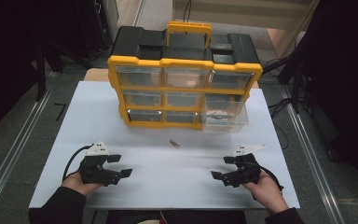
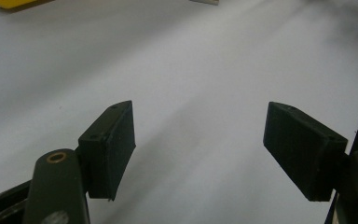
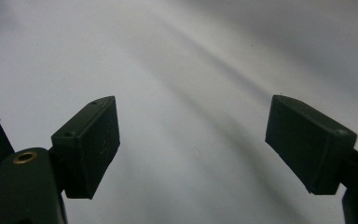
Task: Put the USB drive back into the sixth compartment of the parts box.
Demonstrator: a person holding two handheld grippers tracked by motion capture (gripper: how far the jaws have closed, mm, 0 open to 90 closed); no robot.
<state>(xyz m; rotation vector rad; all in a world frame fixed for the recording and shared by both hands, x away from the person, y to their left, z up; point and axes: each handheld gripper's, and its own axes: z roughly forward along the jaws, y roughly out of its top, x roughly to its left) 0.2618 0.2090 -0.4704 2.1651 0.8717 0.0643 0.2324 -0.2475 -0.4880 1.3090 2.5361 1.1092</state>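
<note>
A black and yellow drawer organizer stands at the back of the white table, with clear drawers in three rows. Its lower right drawer is pulled out and holds small dark parts. A small brown cylinder lies on the table in front of the organizer. My left gripper rests near the front left, open, its jaws wide apart over bare table. My right gripper rests near the front right, also open with nothing between its jaws. Both point toward the table's middle.
A yellow handle tops the organizer. The table's edges drop to a grey floor with metal rails on both sides. Dark stands and cables are beyond the right edge. Open white surface lies between the two grippers.
</note>
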